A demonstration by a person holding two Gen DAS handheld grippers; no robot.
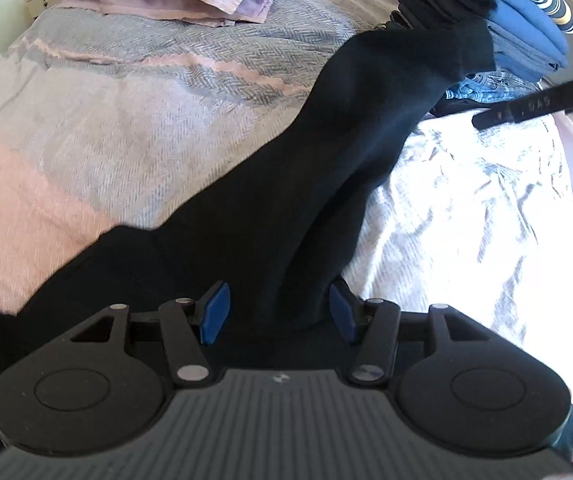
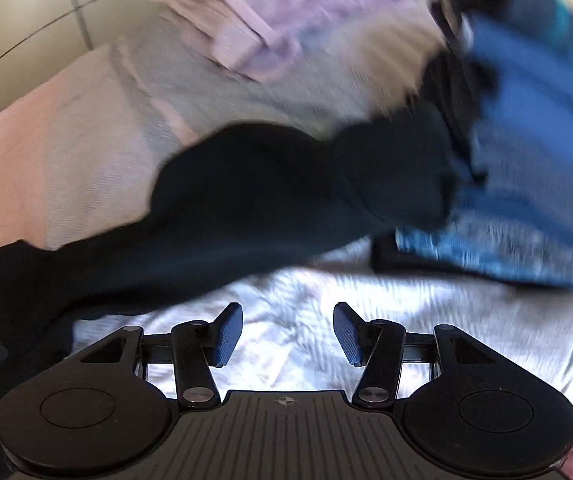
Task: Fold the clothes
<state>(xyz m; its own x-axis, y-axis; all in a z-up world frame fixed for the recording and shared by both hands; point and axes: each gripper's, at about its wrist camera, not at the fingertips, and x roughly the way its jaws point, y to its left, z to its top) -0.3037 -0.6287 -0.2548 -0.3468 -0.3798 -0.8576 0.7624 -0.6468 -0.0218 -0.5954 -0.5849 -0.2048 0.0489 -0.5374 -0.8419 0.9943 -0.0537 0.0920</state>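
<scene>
the left gripper (image 1: 278, 312) has a black garment (image 1: 326, 184) bunched between its blue pads (image 1: 215, 312). the cloth fills the gap, and the jaws look closed on it at about half width. from there the garment runs up toward 1 o'clock across the bed (image 1: 106, 128), its far end reaching a stack of blue clothes (image 1: 526, 32) at 1 o'clock.

the right gripper (image 2: 288, 334) is about half open with nothing between its pads (image 2: 228, 334), only white sheet (image 2: 286, 304) below. in its blurred view the black garment (image 2: 286, 184) lies at 12 o'clock, the blue stack (image 2: 534, 128) at 2 o'clock, and pink pillows (image 2: 270, 20) at 12 o'clock, further off.
</scene>
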